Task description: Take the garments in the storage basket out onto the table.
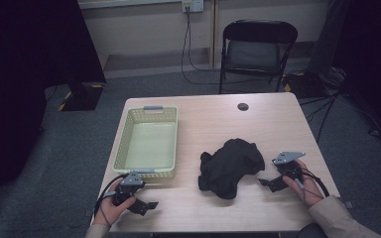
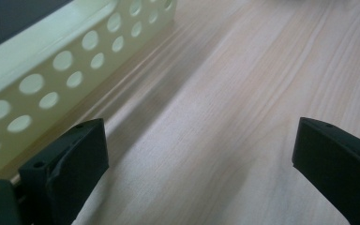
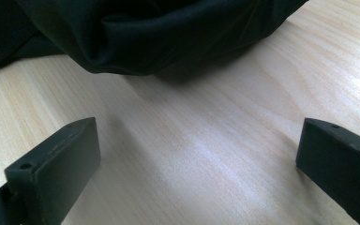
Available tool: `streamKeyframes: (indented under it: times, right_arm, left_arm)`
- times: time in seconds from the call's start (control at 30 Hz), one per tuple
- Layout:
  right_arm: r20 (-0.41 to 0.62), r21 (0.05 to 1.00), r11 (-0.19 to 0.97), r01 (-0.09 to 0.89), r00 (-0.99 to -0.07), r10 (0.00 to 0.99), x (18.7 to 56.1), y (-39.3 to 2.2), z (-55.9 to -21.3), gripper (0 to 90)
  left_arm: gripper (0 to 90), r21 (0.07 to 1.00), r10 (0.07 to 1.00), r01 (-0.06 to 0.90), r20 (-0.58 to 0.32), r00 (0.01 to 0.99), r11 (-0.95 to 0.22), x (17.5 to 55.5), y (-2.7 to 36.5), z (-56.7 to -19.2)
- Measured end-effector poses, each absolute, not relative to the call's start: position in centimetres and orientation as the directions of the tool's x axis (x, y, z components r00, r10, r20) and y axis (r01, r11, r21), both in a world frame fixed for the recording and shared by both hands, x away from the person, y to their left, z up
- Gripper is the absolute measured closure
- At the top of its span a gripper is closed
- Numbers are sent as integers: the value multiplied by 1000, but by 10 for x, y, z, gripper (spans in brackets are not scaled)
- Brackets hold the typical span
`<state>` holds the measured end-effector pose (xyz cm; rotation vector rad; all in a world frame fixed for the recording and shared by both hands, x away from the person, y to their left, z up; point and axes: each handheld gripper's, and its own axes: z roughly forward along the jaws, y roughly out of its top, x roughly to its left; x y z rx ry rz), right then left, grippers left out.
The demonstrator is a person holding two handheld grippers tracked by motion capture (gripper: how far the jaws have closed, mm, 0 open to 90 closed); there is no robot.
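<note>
Wide shot from above: the wooden table point(image 1: 278, 124) takes the stage, its far edge running in front of a folding chair point(image 1: 258, 47), its near edge right at the person's sleeves. Plenty of bare wood across the far half and down the right side; a small dark round cap point(image 1: 243, 106) sits alone near the far edge.

Next down in size, the pale yellow basket point(image 1: 124, 144) with its perforated walls, parked along the left edge, nothing in it. Its near wall stands just beside the left gripper point(image 1: 146, 204), and in the left gripper view that holed wall point(image 2: 51, 79) runs along the left, close to one jaw but not touching it.

Now the black cloth point(image 1: 230, 166), lying crumpled in a heap on the wood, right of the basket and well apart from it, towards the near edge. It looks soft and matte, bunched with rounded folds, one lobe trailing to the near left. In the right gripper view its folded hem point(image 3: 159, 37) bulges just ahead of the jaws, with a strip of bare wood between.

The right gripper point(image 1: 268, 183) sits just right of the cloth, jaws spread wide, nothing between them. The left one is spread wide too, over bare table only.
</note>
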<state>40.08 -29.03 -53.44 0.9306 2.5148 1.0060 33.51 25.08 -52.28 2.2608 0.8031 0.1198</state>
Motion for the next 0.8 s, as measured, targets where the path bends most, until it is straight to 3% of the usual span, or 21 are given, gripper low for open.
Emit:
streamKeyframes:
  times: [0.8]
  right_arm:
    - [-17, 694, 551, 463, -755, 656, 401, -290, -534, 0]
  left_arm:
    - [0, 641, 588, 464, -24, 809, -612, 328, 255, -537]
